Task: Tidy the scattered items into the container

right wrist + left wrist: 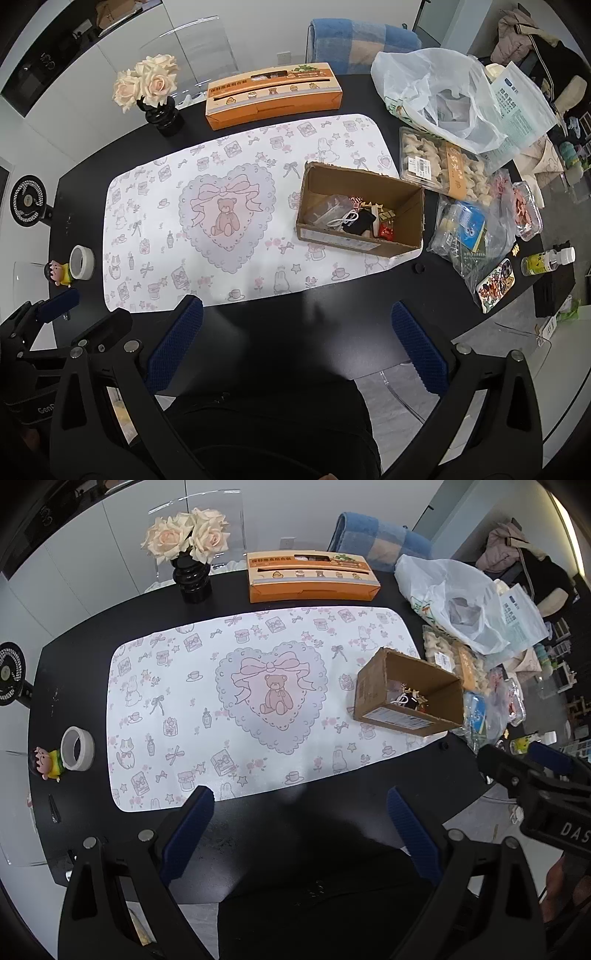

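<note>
An open cardboard box [406, 206] [373, 686] stands on the right end of the white bear-print mat [184, 709] [147, 206]. Inside it lie several small items [354, 221] [410, 701]: a clear bag, a white cord, a black piece, red wrappers. My left gripper [300, 834] is open over the table's near edge, holding nothing. My right gripper [295, 343] is open too, back from the box, with nothing between its blue pads [173, 343]. Each gripper shows at the edge of the other's view.
A tape roll [77, 747] and a small figurine [48, 762] sit at the table's left edge. A flower vase [192, 579] and an orange carton [310, 576] stand at the back. Plastic bags [436, 88], food packs [443, 166], a phone case [495, 284] and a small bottle [546, 260] crowd the right.
</note>
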The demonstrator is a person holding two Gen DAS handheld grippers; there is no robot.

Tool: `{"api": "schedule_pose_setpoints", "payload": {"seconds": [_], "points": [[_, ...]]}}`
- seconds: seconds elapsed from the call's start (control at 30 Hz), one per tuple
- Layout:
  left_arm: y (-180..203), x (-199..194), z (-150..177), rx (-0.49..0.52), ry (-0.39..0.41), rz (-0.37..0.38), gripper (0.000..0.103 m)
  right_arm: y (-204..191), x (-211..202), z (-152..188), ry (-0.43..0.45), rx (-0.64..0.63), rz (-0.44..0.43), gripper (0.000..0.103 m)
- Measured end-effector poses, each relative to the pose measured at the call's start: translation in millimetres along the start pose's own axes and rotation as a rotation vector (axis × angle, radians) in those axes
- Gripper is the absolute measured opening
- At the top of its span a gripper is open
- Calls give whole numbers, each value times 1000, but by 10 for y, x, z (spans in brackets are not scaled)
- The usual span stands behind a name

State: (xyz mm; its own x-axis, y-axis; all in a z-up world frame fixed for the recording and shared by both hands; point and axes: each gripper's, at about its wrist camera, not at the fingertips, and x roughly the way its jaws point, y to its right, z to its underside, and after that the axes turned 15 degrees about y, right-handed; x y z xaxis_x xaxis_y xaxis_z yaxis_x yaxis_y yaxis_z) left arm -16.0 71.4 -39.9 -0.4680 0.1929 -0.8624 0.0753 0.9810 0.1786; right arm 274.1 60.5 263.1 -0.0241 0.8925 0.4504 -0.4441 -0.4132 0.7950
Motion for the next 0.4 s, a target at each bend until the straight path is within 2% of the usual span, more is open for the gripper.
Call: {"api": "schedule_pose_setpoints", "payload": {"seconds": [0.27,0.4], "points": [[14,-42,-28,22,31,26,94,-10,13,3,-6,-1,-2,103],[10,-42,-47,25,24,8,94,-9,18,-2,-6,-1,-4,103]]}}
